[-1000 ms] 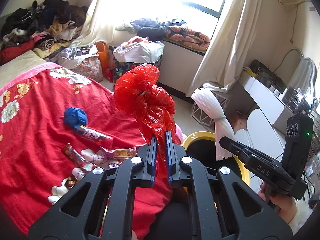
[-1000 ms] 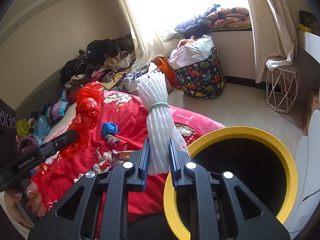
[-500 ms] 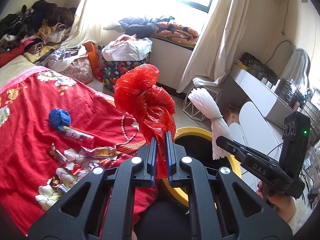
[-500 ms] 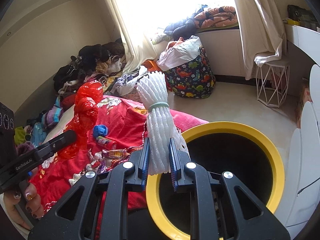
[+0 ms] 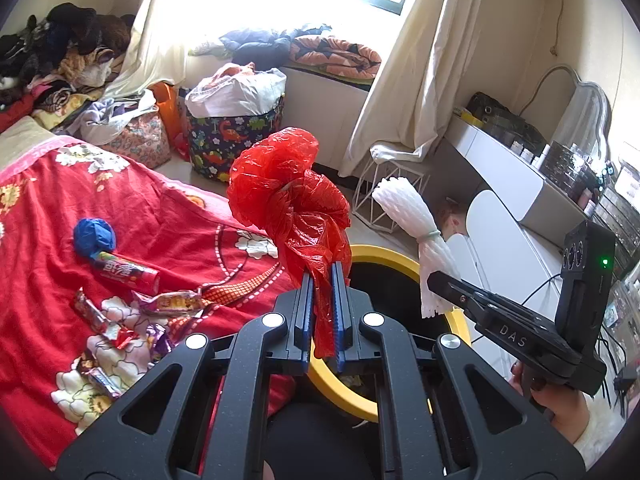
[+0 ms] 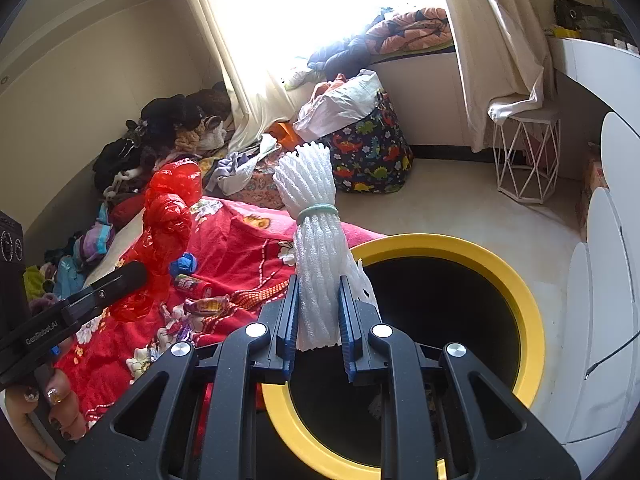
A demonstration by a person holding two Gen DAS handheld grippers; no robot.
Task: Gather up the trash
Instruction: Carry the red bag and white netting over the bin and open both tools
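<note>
My left gripper [image 5: 322,280] is shut on a crumpled red plastic bag [image 5: 288,196], held upright over the near rim of the yellow-rimmed black bin [image 5: 400,258]. My right gripper [image 6: 318,292] is shut on a white foam-net bundle [image 6: 316,220] tied with a green band, held over the bin's [image 6: 524,292] left rim. The red bag [image 6: 170,216] shows at left in the right wrist view, and the foam bundle [image 5: 416,216] at right in the left wrist view. Loose trash stays on the red bedspread [image 5: 168,216]: a blue ball [image 5: 94,236], a red tube wrapper [image 5: 126,272], several candy wrappers [image 5: 172,304].
A dinosaur-print basket [image 6: 368,152] full of laundry stands on the floor by the window. A white wire stool [image 6: 524,160] stands under the curtain. Clothes are piled at the bed's head [image 6: 168,136]. A white dresser [image 5: 512,168] runs along the right wall.
Both grippers have moved right, towards and over the bin, with their loads still gripped. The bin now sits closer and more central under both.
</note>
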